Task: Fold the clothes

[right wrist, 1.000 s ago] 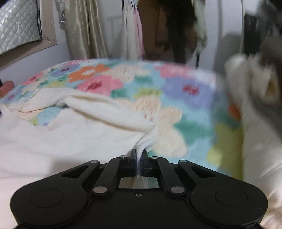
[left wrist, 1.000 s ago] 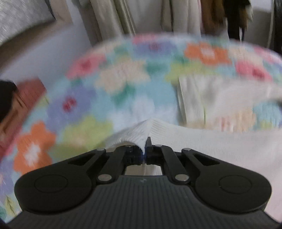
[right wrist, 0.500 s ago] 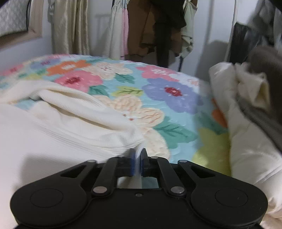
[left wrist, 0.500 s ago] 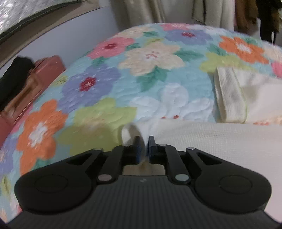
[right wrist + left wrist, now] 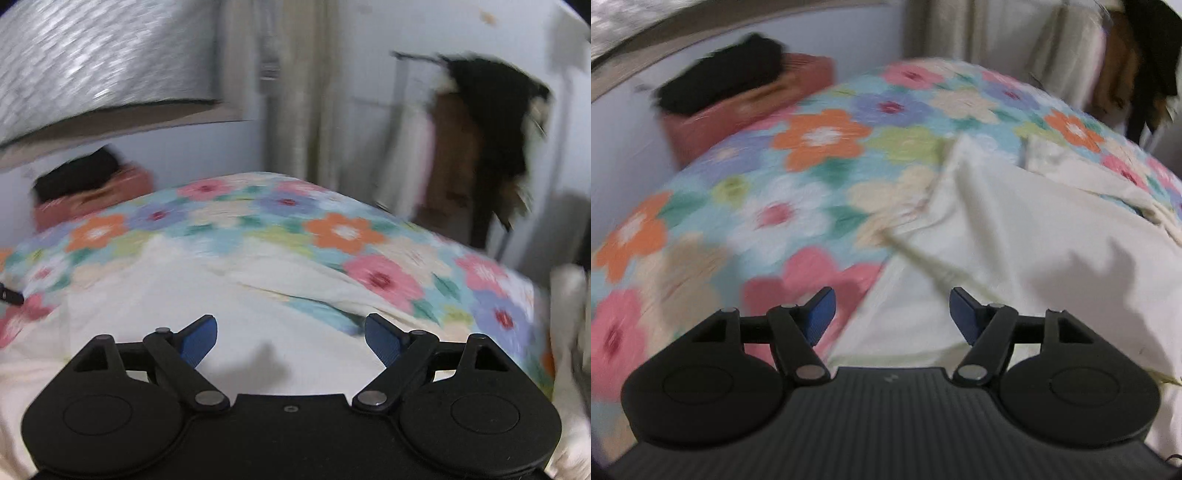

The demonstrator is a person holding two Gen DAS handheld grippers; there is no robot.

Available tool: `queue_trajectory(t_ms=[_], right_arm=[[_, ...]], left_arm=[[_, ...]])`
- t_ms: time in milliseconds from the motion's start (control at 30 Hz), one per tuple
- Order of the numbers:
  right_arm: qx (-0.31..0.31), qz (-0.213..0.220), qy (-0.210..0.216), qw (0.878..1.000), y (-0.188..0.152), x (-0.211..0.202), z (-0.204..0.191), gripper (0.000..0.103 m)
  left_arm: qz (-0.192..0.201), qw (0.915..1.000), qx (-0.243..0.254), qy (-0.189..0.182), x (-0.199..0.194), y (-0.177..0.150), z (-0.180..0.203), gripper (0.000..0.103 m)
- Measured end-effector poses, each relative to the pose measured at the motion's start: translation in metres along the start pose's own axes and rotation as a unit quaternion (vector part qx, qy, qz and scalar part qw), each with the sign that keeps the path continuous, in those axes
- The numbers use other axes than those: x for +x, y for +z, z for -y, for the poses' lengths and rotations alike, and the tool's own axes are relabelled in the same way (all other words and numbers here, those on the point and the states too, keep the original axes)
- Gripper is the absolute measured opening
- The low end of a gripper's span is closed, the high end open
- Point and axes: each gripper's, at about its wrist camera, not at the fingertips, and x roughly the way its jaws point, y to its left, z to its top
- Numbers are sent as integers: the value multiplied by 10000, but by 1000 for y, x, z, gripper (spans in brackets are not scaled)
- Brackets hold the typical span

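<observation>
A cream knitted garment (image 5: 1027,236) lies spread on the flowered bedspread (image 5: 798,192). My left gripper (image 5: 891,314) is open and empty, raised above the garment's near left edge. The garment also shows in the right wrist view (image 5: 192,295), filling the lower middle. My right gripper (image 5: 290,338) is open and empty, raised above the garment. Both views are blurred by motion.
A reddish box with a black item on it (image 5: 738,92) stands at the bed's far left. Curtains (image 5: 295,92) and hanging clothes (image 5: 487,122) stand behind the bed. A pile of cream fabric (image 5: 569,332) lies at the right edge.
Both grippers were shut on the garment's edges; now both are open, have let go and have lifted and pulled back. The garment lies flat on the bed.
</observation>
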Motion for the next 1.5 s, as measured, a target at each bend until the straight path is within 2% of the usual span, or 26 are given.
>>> queue_trajectory(t_ms=[33,133,233,300,367,433,467,533,600,733,767,800,833,867,900,1000,1100,1167,1200,1267,1333,1367,1400,1433,1467,1500], right_arm=[[-188,12,58,9998,4,-10,-14,90],[-583,-203,369,9974,16,-44,-49,90],[-670,-367,601,9953,18,-81,-69,90],[-496,-562,550,9957,11,-110,-72,90],[-213,-727,410,9963,-6,-133,-66,90],[46,-839,248,9962,-32,-150,-61,90],[178,-889,155,9958,-46,-159,-58,90],[450,-986,-31,9941,-74,-171,-54,90],[662,-1144,-150,9911,-99,-175,-52,90],[183,-1404,-249,9896,-130,-171,-58,90],[117,-1395,-338,9896,-134,-169,-56,90],[164,-1381,-424,9894,-137,-167,-51,90],[344,-1372,-475,9888,-139,-165,-40,90],[524,-1363,-527,9879,-141,-163,-29,90],[703,-1352,-579,9866,-143,-161,-18,90],[1196,-1284,-935,9800,-155,-161,17,90],[1782,-1442,-986,9684,-176,-162,49,90],[1887,-1604,-1143,9621,-190,-165,64,90],[1918,-1669,-1221,9594,-195,-165,69,90],[1982,-1798,-1375,9537,-204,-164,81,90],[2191,-1855,-1451,9469,-212,-162,94,90],[2290,-1868,-1467,9440,-216,-163,100,90],[2401,-1880,-1480,9408,-219,-162,105,90],[2519,-1957,-1500,9358,-223,-160,109,90],[2636,-2032,-1520,9306,-227,-158,113,90],[2753,-2109,-1541,9252,-231,-155,118,90]], left_arm=[[100,9998,-117,105,-9,-11,-7,68],[-127,9995,-238,150,-17,-44,-21,72],[-76,9994,-276,-195,-16,-80,-31,72],[-61,9993,-269,-252,-14,-101,-32,72],[-323,9987,-2,-403,-9,-107,-26,72],[-247,9980,364,-461,-10,-105,-22,72],[-66,9978,555,-343,-13,-105,-20,75],[235,9952,945,-101,-16,-105,-17,89],[171,9900,1393,126,-6,-102,-14,94],[-306,9690,2447,161,30,-103,0,94],[-287,9655,2582,190,37,-104,2,93],[-266,9618,2715,218,44,-106,3,82],[-157,9599,2784,295,44,-105,5,65],[-46,9577,2852,373,44,-104,6,13],[64,9553,2920,450,44,-104,7,6],[327,9684,2419,507,33,-96,-3,6],[604,9710,2162,820,17,-93,-11,6],[610,9703,2069,1093,17,-91,-17,7],[447,9739,1948,1071,22,-90,-24,8],[-160,9887,1389,549,37,-90,-45,8],[-481,9943,928,198,48,-90,-62,11],[-507,9952,828,132,49,-88,-66,19],[-489,9960,738,144,50,-85,-68,39],[-471,9967,648,156,51,-83,-70,49],[-418,9977,528,87,51,-82,-73,56],[-434,9983,373,-59,54,-81,-75,53]])
